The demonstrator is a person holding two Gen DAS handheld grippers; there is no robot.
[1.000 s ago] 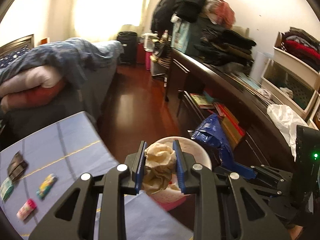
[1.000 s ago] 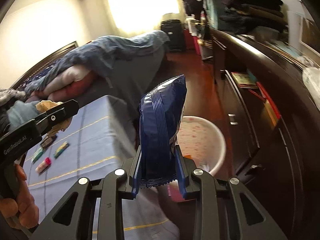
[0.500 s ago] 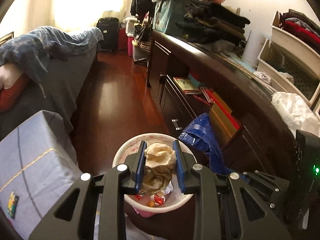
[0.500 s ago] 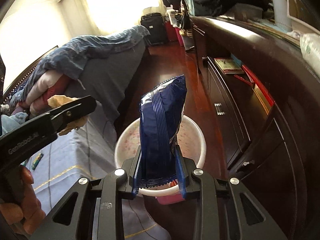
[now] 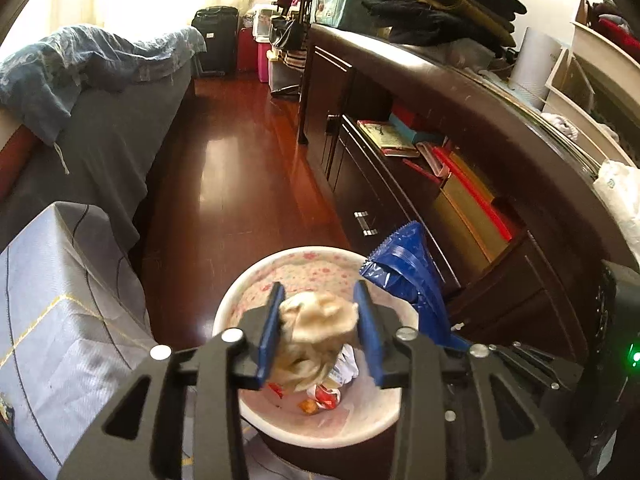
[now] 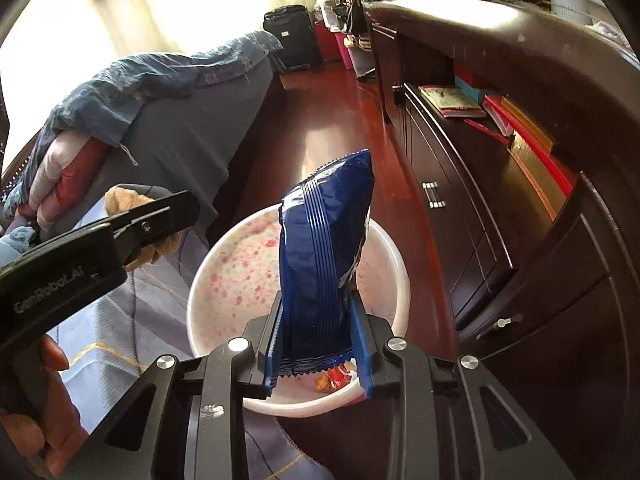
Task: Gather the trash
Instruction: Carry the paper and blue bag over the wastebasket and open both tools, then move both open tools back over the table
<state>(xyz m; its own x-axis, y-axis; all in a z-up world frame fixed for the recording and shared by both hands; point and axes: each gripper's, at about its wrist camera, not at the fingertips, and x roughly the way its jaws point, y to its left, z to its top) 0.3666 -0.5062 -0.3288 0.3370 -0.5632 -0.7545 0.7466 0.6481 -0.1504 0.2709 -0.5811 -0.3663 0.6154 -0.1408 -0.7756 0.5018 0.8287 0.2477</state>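
With the crumpled tissue [image 5: 316, 328] clamped in the left gripper [image 5: 318, 334] and the blue wrapper [image 6: 326, 264] in the right gripper [image 6: 318, 342], both above the bin [image 6: 396, 264], release should be made squarely inside its rim.

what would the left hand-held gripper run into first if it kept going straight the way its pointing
Probably the wrappers at the bottom of the white trash bin. The left hand-held gripper, with its crumpled tissue, points down into the bin's open mouth, though depth is hard to judge.
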